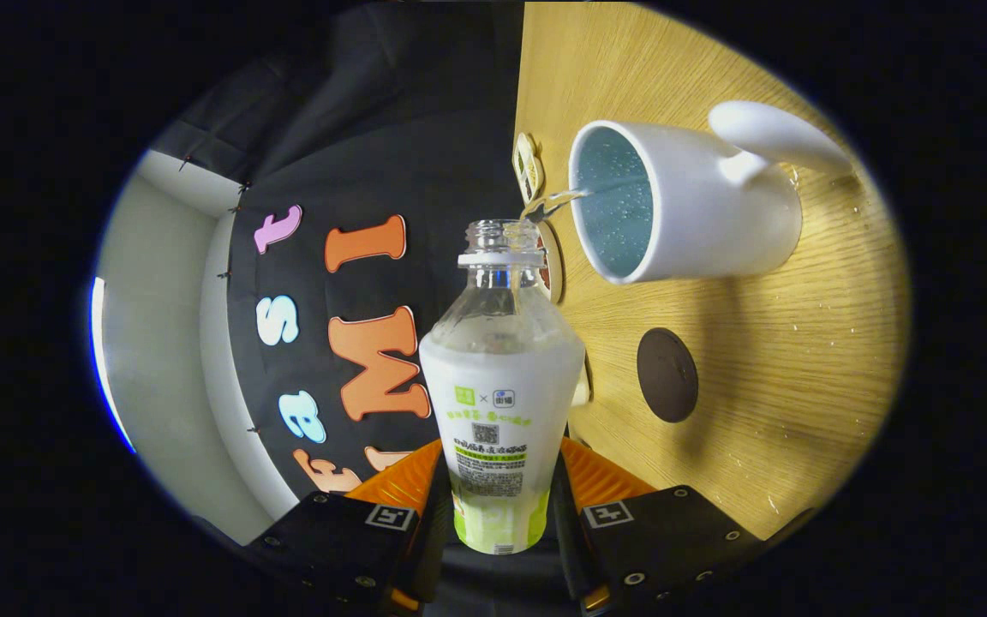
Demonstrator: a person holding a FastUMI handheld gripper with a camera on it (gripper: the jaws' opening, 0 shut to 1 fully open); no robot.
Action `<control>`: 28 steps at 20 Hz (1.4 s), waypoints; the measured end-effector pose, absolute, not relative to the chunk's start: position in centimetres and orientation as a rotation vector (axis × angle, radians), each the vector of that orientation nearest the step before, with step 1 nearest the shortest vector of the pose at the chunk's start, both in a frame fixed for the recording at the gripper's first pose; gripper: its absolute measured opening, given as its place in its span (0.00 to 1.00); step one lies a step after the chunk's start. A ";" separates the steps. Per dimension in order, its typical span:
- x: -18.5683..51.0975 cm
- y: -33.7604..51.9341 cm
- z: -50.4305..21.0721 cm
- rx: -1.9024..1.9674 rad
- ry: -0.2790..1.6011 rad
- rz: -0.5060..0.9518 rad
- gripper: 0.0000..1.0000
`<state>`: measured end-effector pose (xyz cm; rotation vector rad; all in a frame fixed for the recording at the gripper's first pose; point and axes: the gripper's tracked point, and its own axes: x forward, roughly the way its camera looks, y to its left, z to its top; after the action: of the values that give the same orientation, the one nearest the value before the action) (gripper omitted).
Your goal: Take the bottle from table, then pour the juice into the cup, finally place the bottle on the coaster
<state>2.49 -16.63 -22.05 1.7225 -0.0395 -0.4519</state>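
Gripper (500,506) clamped on bottle (500,403), thin clear stream (555,200) entering white cup (682,206).

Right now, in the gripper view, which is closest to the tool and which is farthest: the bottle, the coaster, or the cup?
1. The bottle: held between the fingers of the tool, tipped over and pouring.
2. The dark round coaster: on the wooden table, just beyond the fingers, beside the bottle.
3. The white cup: farthest, past the coaster, at the bottle's mouth.
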 end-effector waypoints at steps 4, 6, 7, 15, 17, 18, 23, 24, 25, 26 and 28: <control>2.4 -16.9 -22.0 1.746 -0.048 -0.457 0.57; 2.5 -16.9 -21.9 1.758 -0.046 -0.461 0.57; 2.3 -17.1 -21.8 1.762 -0.049 -0.462 0.57; 2.3 -17.2 -20.8 1.797 -0.065 -0.457 0.57; 2.4 -17.3 -20.7 1.810 -0.068 -0.457 0.57; 2.5 -17.4 -20.7 1.819 -0.071 -0.458 0.57; 2.4 -17.4 -20.7 1.851 -0.076 -0.465 0.57; 2.4 -17.4 -20.7 1.857 -0.077 -0.464 0.57; 2.4 -17.5 -20.7 1.862 -0.082 -0.463 0.57; 2.4 -17.5 -20.7 1.867 -0.085 -0.462 0.57; 2.6 -17.6 -20.6 1.877 -0.089 -0.463 0.57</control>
<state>2.61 -17.59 -20.63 1.8766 -0.0885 -0.4626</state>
